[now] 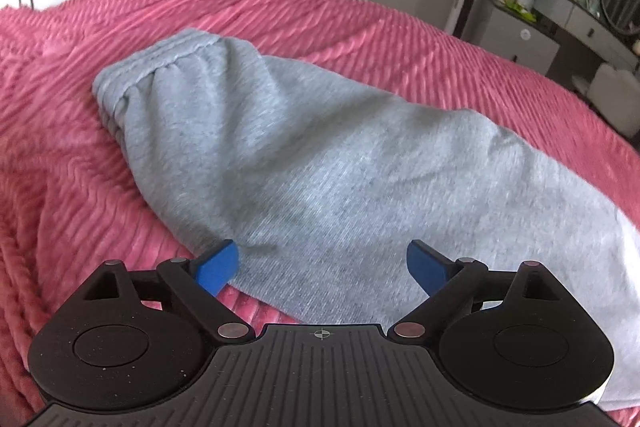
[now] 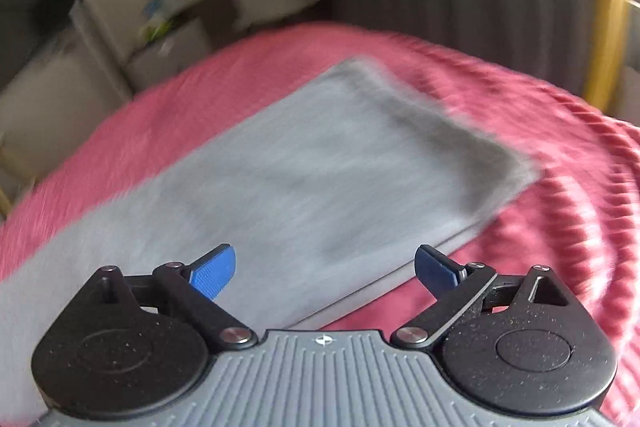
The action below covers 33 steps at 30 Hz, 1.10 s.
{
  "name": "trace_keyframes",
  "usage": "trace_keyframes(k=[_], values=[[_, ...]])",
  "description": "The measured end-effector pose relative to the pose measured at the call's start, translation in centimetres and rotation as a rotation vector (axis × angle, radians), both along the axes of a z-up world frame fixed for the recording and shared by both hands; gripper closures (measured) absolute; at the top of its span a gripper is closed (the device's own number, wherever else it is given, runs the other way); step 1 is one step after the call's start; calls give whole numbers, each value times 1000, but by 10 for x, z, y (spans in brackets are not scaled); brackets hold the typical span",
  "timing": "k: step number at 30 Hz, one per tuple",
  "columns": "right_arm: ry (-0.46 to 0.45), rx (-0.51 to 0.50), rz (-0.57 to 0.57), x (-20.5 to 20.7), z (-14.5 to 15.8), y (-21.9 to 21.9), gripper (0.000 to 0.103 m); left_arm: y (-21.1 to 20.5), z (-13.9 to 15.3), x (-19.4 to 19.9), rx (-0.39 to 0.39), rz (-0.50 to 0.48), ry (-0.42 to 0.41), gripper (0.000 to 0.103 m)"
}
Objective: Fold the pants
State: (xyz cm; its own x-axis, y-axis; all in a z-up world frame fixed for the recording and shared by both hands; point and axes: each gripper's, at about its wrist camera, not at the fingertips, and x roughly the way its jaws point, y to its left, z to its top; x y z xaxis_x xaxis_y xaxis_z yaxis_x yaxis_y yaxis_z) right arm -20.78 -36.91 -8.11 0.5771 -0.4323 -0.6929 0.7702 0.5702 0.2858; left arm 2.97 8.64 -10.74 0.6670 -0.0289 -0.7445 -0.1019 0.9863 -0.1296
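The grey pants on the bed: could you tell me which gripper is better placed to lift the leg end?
Probably the right gripper: its open jaws face the pants hem end.

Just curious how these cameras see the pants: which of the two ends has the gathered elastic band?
The end seen by the left gripper: the grey pants finish in a puckered waistband. The right view's end, the hem, lies flat and straight-edged.

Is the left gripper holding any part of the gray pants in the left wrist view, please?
No, the left gripper stands wide open above the gray pants, its blue pads gripping no cloth.
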Motion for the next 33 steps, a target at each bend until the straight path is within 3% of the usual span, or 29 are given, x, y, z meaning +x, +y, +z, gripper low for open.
trace_keyframes(k=[7, 10, 12, 13, 16, 17, 18, 20, 23, 24, 30, 33], values=[[-176, 194, -157, -65, -24, -71, 6, -10, -3, 1, 70, -20, 2, 7], [-300, 347, -213, -84, -43, -92, 6, -12, -4, 1, 83, -21, 2, 7], [-374, 381, -243, -90, -49, -99, 8, -12, -4, 1, 91, -21, 2, 7], [-393, 386, -249, -91, -50, -102, 9, -13, -4, 2, 94, -20, 1, 7], [-400, 358, -249, -87, -51, -108, 30, -15, -5, 3, 109, -23, 2, 7], [-386, 357, -248, -85, -53, -111, 46, -16, -6, 3, 114, -26, 5, 7], [-374, 357, -247, -82, -55, -113, 54, -17, -7, 4, 121, -27, 9, 7], [-361, 356, -234, -77, -57, -117, 58, -18, -9, 4, 136, -31, 13, 7], [-350, 320, -210, -74, -55, -117, 84, -20, -9, 4, 145, -37, 13, 7], [-348, 303, -209, -74, -53, -115, 88, -20, -9, 4, 146, -37, 13, 7], [-366, 202, -137, -66, -37, -100, 91, -21, -12, 7, 158, -38, 25, 7], [-318, 219, -140, -56, -44, -106, 87, -21, -13, 7, 163, -41, 28, 7]])
